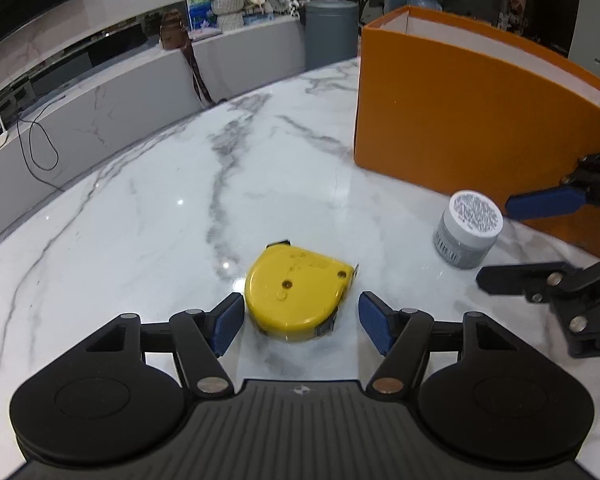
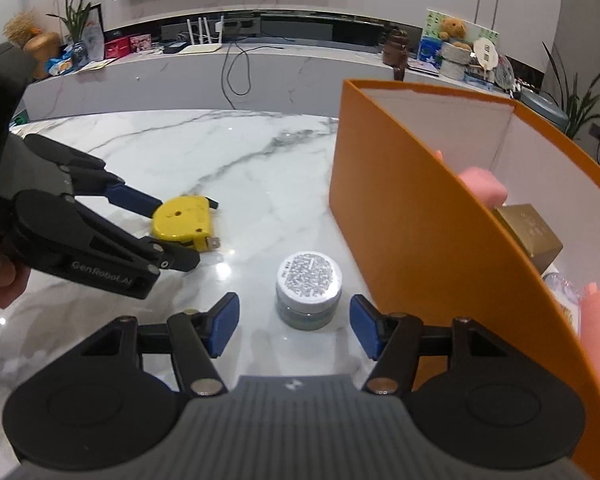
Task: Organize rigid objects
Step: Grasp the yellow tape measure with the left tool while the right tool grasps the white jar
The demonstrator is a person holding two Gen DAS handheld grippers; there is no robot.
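Two grippers poised over a marble table [image 1: 140,208]

Left gripper [image 1: 302,322] straddles the yellow tape measure [image 1: 296,294], pads clear; right gripper [image 2: 292,322] brackets the grey jar [image 2: 309,290], untouching. The orange box [image 2: 420,216] half-hides pink and gold items.

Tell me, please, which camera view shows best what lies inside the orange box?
The right wrist view. It looks over the near wall of the orange box into its white interior, where a pink block and a gold box show. The left wrist view shows only the outer orange wall and a strip of white lining, no contents.
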